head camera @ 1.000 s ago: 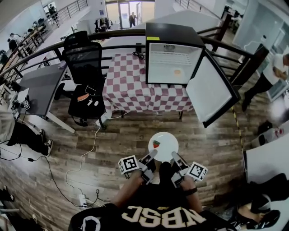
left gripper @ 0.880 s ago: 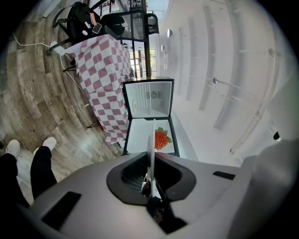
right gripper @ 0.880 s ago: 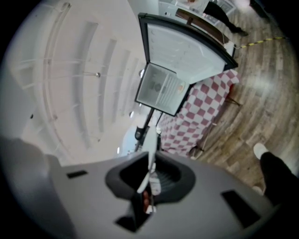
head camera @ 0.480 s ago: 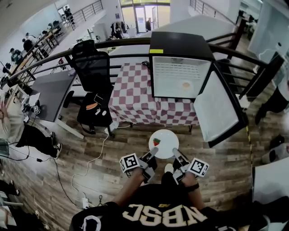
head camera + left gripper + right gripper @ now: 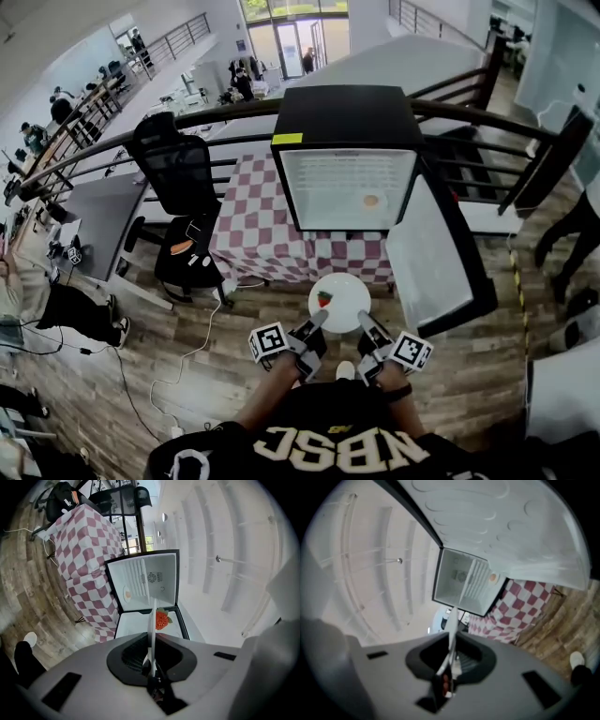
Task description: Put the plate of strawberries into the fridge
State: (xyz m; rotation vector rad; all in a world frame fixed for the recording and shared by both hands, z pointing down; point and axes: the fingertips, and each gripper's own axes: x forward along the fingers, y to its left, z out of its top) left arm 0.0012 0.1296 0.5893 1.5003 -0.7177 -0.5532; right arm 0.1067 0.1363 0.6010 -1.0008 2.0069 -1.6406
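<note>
A white plate with a red strawberry on its left part hangs level in front of me, over the wooden floor. My left gripper is shut on its near left rim and my right gripper on its near right rim. In the left gripper view the plate shows edge-on between the jaws, the strawberry beside it. The right gripper view shows the plate's rim in the same way. Straight ahead the black fridge stands on a table, its door swung open to the right and its white inside lit.
The fridge rests on a table with a red-and-white checked cloth. A black office chair and a grey desk are at the left. A railing runs behind. Cables lie on the floor at the left.
I have carried the plate forward toward the fridge, which now looks larger and closer. Both grippers keep the same hold on the rim.
</note>
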